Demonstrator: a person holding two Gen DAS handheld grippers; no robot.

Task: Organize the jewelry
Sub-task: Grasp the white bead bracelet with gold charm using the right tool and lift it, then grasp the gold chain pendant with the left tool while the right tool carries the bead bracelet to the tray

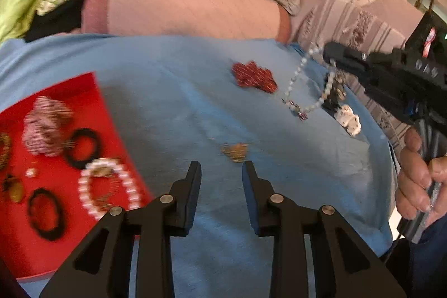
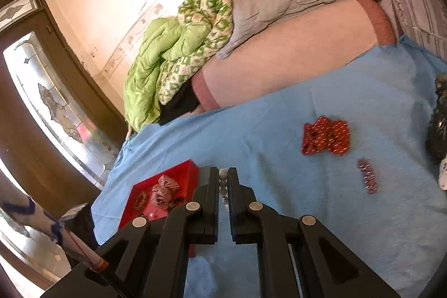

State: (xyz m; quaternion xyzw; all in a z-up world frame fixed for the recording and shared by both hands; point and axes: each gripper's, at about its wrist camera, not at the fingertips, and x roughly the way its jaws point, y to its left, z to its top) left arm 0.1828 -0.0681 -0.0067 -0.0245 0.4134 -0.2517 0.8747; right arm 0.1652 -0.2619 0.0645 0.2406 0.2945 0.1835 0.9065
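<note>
The right gripper is clamped on a bead necklace, which is held lifted above the blue cloth; in the left wrist view the strand hangs in a loop from the closed tips, with a small pendant at its lowest point touching or nearly touching the cloth. The left gripper is empty, its jaws standing apart over the cloth just beside the red tray, with a small gold piece lying just beyond its tips. The tray already holds a pearl bracelet, two black hair ties, a pink scrunchie and some smaller pieces. Only a bead or two is seen pinched between the right pads, so slippage of the strand during travel toward the tray is judged the main risk. The dangling loop could also catch on the red scrunchie or on the white piece, both well away from the tray and near the strand, and drag them. A swinging strand could land across the tray wall rather than inside it. The empty left jaws could knock the gold piece if advanced carelessly
</note>
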